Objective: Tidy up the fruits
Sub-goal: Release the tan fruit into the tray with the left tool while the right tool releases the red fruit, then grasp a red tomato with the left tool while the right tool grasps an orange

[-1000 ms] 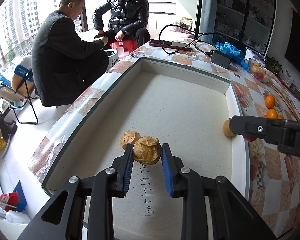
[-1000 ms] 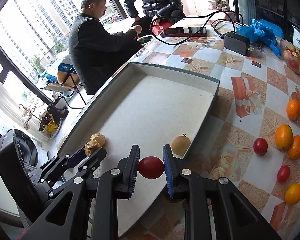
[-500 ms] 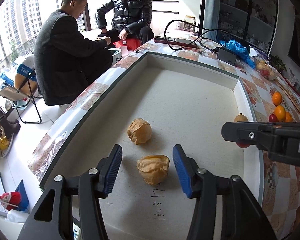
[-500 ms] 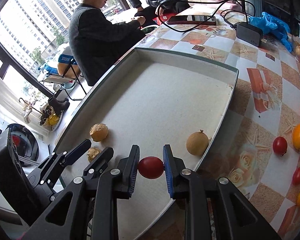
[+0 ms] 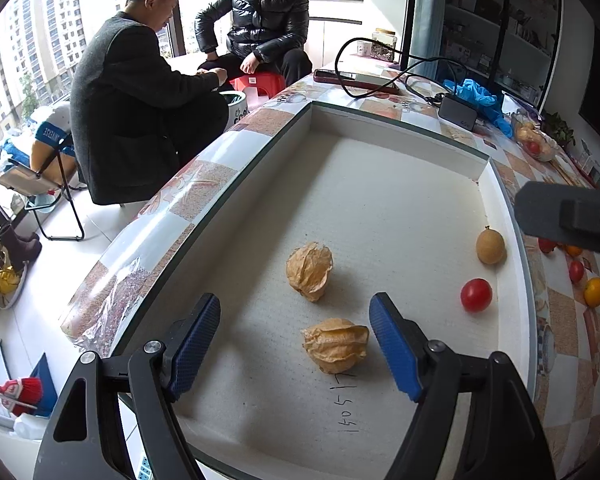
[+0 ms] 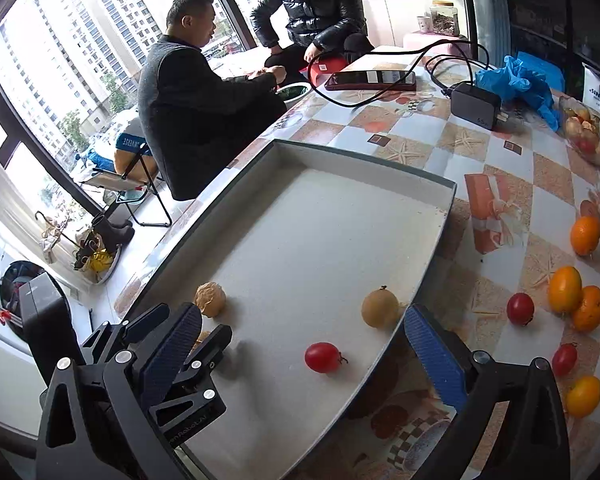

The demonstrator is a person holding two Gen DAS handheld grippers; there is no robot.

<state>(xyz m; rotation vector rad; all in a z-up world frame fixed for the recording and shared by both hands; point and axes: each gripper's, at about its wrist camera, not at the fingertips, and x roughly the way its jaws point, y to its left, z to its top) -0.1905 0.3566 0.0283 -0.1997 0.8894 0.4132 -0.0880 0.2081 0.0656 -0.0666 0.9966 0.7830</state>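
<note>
Left gripper (image 5: 296, 344): jaws wide apart, holding nothing; the near husked physalis (image 5: 335, 344) lies between the fingers at lower centre of the left view, touching neither pad.
Right gripper (image 6: 300, 356): jaws wide apart, empty; the cherry tomato (image 6: 323, 357) sits on the tray floor between the fingers, lower centre of the right view.
Tray (image 6: 364, 158): shallow white tray with a grey rim, filling the middle of both views.
In the tray: four fruits. Two husked physalis, the second physalis (image 5: 310, 270) just above the near one; the cherry tomato; a round tan fruit (image 6: 380, 307) with a stem nub, just beside the tray's right wall.
Grouping: papery fruits lie toward lower centre of the left view, smooth ones at right; pairs well apart.
Still on the table (image 6: 500, 184): right edge of the right view shows loose fruit on the patterned cloth: orange citrus fruits (image 6: 566, 289) and several small tomatoes (image 6: 520, 309).
Progress, judged: early to midway; four placed, at least eight left outside.
Next, judged: either gripper goes to the right-hand cluster for another fruit.
Background: two people sitting (image 6: 188, 92) at upper left, uninvolved.
</note>
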